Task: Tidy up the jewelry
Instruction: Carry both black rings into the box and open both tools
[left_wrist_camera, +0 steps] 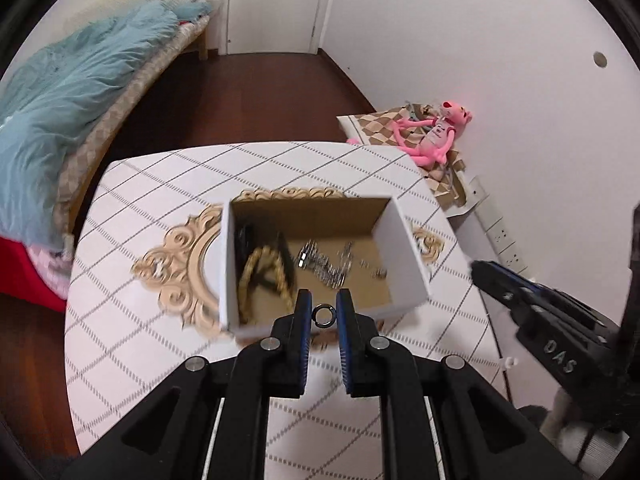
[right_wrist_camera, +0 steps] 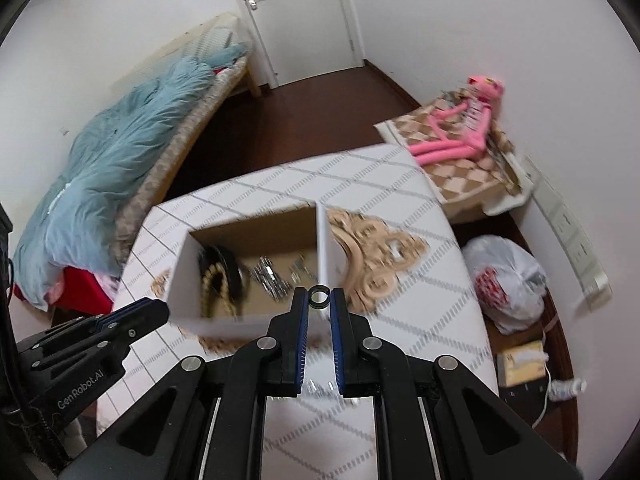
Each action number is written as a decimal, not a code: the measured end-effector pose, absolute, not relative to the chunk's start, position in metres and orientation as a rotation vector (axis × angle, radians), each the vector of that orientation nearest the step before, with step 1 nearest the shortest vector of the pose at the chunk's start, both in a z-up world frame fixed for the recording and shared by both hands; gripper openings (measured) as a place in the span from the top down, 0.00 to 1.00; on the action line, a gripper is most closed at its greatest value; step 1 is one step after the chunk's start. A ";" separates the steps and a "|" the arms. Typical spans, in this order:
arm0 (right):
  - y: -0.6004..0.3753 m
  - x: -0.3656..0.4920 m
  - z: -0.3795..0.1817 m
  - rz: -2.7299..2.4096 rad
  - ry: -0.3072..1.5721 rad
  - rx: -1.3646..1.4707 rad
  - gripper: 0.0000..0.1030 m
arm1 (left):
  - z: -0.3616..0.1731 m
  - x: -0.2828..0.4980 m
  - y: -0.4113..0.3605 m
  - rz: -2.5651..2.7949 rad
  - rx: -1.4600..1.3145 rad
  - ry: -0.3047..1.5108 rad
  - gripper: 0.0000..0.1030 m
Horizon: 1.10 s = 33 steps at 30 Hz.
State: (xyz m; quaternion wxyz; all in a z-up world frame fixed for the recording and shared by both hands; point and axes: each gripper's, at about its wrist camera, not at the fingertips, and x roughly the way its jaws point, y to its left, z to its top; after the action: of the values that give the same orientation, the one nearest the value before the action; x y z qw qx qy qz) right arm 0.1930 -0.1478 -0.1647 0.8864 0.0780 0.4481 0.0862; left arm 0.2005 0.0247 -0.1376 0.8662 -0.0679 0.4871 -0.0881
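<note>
Left wrist view shows one white box [left_wrist_camera: 320,256] on the quilted table [left_wrist_camera: 160,344], holding several jewelry pieces [left_wrist_camera: 320,268]; the left gripper [left_wrist_camera: 323,308] pinches one dark ring [left_wrist_camera: 322,315] at its near rim. Right wrist view shows the right gripper [right_wrist_camera: 320,300] pinching a second ring [right_wrist_camera: 319,295] beside the box's right wall, with bare table further right.

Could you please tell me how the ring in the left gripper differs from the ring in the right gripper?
The left ring faces its camera as a full circle; the right ring looks tilted, its band showing. The left ring hangs before the box's near wall; the right ring hangs by its right corner. Both are small dark rings pinched at the fingertips of the left gripper and right gripper.
</note>
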 end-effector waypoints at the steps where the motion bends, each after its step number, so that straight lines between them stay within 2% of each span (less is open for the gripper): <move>1: -0.143 0.206 -0.165 0.201 0.950 0.149 0.89 | -0.138 0.211 0.026 -0.190 -0.154 1.033 0.91; 11: -0.123 0.305 -0.189 0.272 1.135 0.114 0.89 | -0.154 0.287 0.031 -0.178 -0.176 1.167 0.89; 14: -0.119 0.320 -0.195 0.288 1.188 0.106 0.88 | -0.154 0.296 0.034 -0.163 -0.197 1.187 0.87; 16: -0.118 0.326 -0.199 0.284 1.219 0.096 0.86 | -0.151 0.299 0.037 -0.140 -0.186 1.177 0.80; 17: -0.120 0.327 -0.199 0.278 1.218 0.097 0.78 | -0.150 0.300 0.038 -0.126 -0.173 1.172 0.64; 18: -0.121 0.327 -0.199 0.273 1.213 0.096 0.66 | -0.147 0.299 0.040 -0.114 -0.168 1.162 0.43; 19: -0.123 0.327 -0.198 0.269 1.208 0.101 0.61 | -0.145 0.299 0.043 -0.094 -0.163 1.148 0.34; 20: -0.125 0.326 -0.196 0.264 1.201 0.106 0.56 | -0.143 0.297 0.046 -0.085 -0.162 1.136 0.30; 24: -0.128 0.320 -0.190 0.238 1.176 0.080 0.55 | -0.142 0.292 0.058 -0.026 -0.145 1.130 0.28; 25: -0.128 0.317 -0.187 0.225 1.167 0.060 0.53 | -0.143 0.289 0.061 -0.004 -0.135 1.125 0.24; 26: -0.128 0.313 -0.186 0.207 1.160 0.042 0.48 | -0.143 0.286 0.062 0.008 -0.126 1.121 0.12; 27: -0.128 0.311 -0.186 0.194 1.155 0.031 0.41 | -0.144 0.284 0.064 0.018 -0.117 1.115 0.06; 31: -0.129 0.297 -0.188 0.144 1.143 -0.018 0.31 | -0.146 0.268 0.067 0.068 -0.071 1.083 0.04; 33: -0.128 0.291 -0.192 0.129 1.148 -0.034 0.06 | -0.147 0.260 0.068 0.089 -0.052 1.064 0.00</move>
State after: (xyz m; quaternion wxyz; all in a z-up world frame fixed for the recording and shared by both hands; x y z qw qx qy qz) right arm 0.2910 -0.1283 -0.1919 0.8377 -0.0163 0.5424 0.0612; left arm 0.2600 0.0679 -0.1471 0.8606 -0.0247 0.5069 0.0423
